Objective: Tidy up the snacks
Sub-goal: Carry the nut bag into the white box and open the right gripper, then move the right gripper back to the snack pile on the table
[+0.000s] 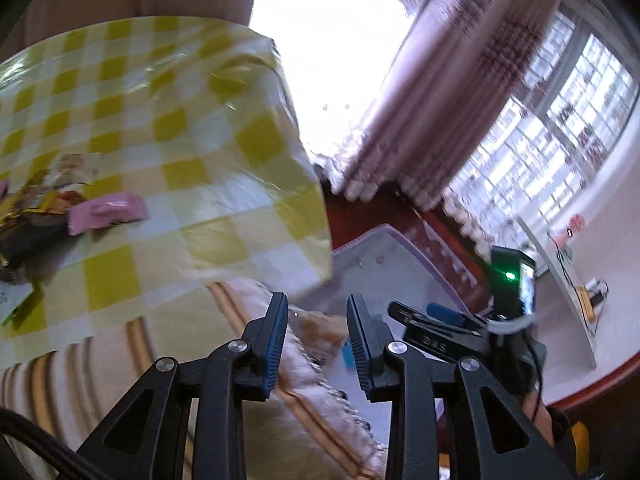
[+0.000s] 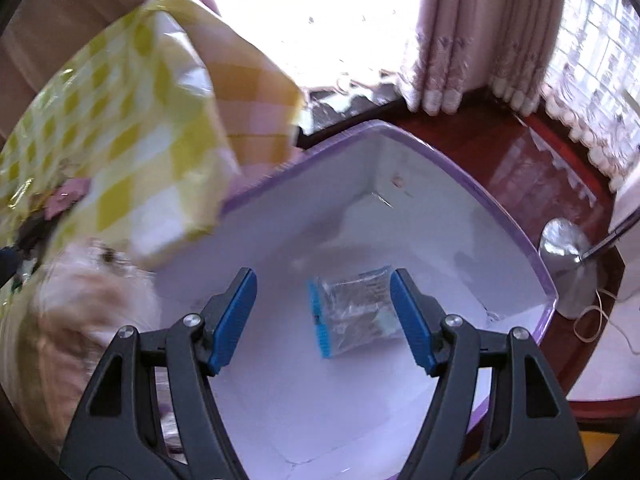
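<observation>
A white box with a purple rim [image 2: 460, 168] stands on the floor beside the table. A clear snack packet with a blue edge [image 2: 352, 312] lies on the box's bottom. My right gripper [image 2: 324, 316] is open and empty, above the box and over that packet. My left gripper [image 1: 316, 344] is open and empty, off the table's corner, above the striped cloth. The right gripper's body [image 1: 480, 328] shows to its right. A pink snack packet [image 1: 106, 210] and a pile of other snack packets [image 1: 36, 208] lie on the yellow checked tablecloth [image 1: 168, 128] at the left.
A fringed striped cloth [image 1: 160, 344] hangs below the table edge. Pink curtains [image 1: 460, 92] and a barred window [image 1: 568, 120] lie beyond. A lamp's metal base [image 2: 568, 264] with a cord stands on the red wood floor [image 2: 512, 152] right of the box.
</observation>
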Action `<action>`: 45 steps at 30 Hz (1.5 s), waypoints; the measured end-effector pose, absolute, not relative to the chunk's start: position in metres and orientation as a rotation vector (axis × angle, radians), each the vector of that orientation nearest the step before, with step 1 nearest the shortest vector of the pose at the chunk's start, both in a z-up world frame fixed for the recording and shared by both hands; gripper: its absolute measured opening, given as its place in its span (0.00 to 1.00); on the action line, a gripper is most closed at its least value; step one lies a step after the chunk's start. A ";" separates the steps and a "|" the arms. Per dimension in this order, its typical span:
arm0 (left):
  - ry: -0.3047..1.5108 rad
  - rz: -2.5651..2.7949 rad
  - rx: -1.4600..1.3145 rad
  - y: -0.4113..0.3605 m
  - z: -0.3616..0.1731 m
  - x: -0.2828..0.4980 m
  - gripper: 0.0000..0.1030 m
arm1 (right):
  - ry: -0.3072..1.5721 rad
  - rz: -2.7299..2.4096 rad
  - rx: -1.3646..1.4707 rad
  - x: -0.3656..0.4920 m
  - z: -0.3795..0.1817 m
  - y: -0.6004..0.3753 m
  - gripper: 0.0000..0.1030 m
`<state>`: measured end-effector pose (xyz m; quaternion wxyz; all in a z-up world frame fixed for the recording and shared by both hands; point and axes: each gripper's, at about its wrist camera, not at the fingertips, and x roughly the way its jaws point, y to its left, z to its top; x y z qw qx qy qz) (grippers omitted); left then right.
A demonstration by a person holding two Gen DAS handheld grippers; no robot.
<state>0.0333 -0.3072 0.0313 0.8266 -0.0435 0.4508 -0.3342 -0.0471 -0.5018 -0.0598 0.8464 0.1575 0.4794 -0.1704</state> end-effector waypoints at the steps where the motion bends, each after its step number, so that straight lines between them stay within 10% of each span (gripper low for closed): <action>1: 0.971 -0.709 -0.074 -0.311 0.029 0.032 0.33 | 1.030 -0.366 0.313 -0.046 -0.067 -0.505 0.70; 24: 1.001 -0.646 -0.100 -0.303 0.019 0.035 0.53 | 1.217 -0.727 0.186 -0.095 -0.116 -0.603 0.71; 45: 0.927 -0.359 -0.331 -0.145 0.027 0.031 0.69 | 0.901 -0.298 0.165 -0.037 -0.002 -0.442 0.87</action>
